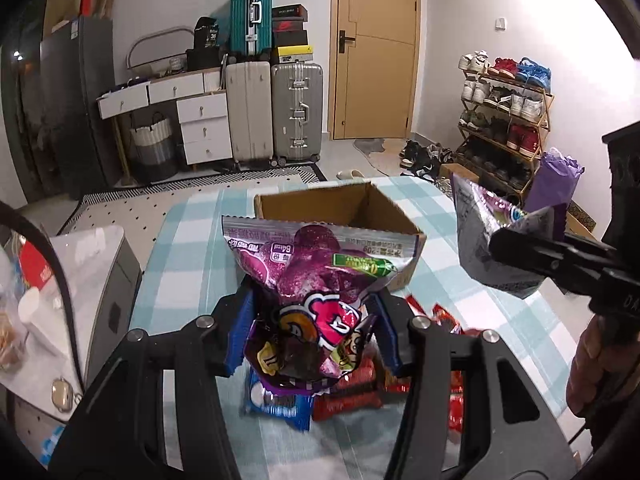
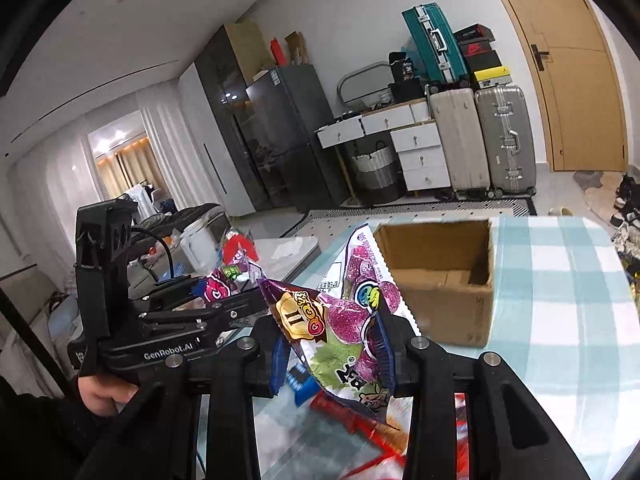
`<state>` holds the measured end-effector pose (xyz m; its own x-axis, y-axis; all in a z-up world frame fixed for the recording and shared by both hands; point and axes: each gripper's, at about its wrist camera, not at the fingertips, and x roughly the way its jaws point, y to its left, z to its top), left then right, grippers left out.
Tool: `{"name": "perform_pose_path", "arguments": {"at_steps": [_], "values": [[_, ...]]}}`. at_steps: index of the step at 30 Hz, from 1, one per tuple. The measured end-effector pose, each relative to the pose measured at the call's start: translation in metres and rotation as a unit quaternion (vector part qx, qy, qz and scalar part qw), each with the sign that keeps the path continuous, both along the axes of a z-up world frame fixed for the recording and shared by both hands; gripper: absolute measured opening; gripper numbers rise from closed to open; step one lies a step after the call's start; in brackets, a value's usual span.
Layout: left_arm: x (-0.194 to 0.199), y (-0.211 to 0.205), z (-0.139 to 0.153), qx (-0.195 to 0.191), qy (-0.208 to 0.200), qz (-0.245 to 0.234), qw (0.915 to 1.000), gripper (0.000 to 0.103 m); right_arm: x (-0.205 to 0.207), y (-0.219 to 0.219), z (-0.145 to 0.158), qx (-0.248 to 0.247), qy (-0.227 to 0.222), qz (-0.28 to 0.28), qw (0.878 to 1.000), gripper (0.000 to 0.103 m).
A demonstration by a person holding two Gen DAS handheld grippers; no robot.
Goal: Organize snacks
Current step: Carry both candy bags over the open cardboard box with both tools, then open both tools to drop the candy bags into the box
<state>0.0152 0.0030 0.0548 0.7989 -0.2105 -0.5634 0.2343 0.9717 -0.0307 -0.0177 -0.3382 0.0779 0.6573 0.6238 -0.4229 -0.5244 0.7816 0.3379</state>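
My left gripper (image 1: 314,332) is shut on a crumpled purple gummy bag (image 1: 316,264), lifted above the table. My right gripper (image 2: 332,344) is shut on a second purple gummy bag (image 2: 352,312), also in the air. In the left wrist view the right gripper (image 1: 520,244) hangs at the right with its bag (image 1: 480,232). In the right wrist view the left gripper (image 2: 236,300) is at the left with its bag (image 2: 220,284). An open, empty cardboard box (image 1: 384,204) (image 2: 436,308) stands just beyond both bags. Red packets (image 1: 352,392) (image 2: 352,420) and a blue packet (image 1: 276,404) lie below.
The table wears a blue-and-white checked cloth (image 1: 192,248) (image 2: 560,320). A low white-topped cabinet (image 1: 92,264) stands at its left edge. Suitcases (image 1: 296,112), white drawers (image 1: 204,120) and a shoe rack (image 1: 508,120) line the far walls. A hand (image 2: 104,396) holds the left gripper.
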Motion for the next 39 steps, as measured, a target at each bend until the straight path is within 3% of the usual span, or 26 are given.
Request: {"name": "perform_pose_path", "arguments": {"at_steps": [9, 19, 26, 39], "values": [[0.069, -0.012, 0.027, -0.002, -0.007, 0.014, 0.9999, 0.049, 0.045, -0.005, 0.036, 0.001, -0.012, -0.013, 1.000, 0.036], [0.184, -0.034, 0.026, -0.003, 0.024, 0.016, 0.9996, 0.049, 0.123, -0.007, 0.038, -0.002, 0.010, -0.027, 1.000, 0.036], [0.269, -0.046, -0.004, -0.002, 0.071, 0.013, 0.9974, 0.049, 0.179, 0.002, 0.007, -0.017, 0.040, -0.028, 0.999, 0.036], [0.355, -0.043, -0.090, -0.014, 0.180, 0.016, 0.9834, 0.053, 0.240, 0.012, -0.065, -0.035, 0.103, -0.024, 0.994, 0.039]]}}
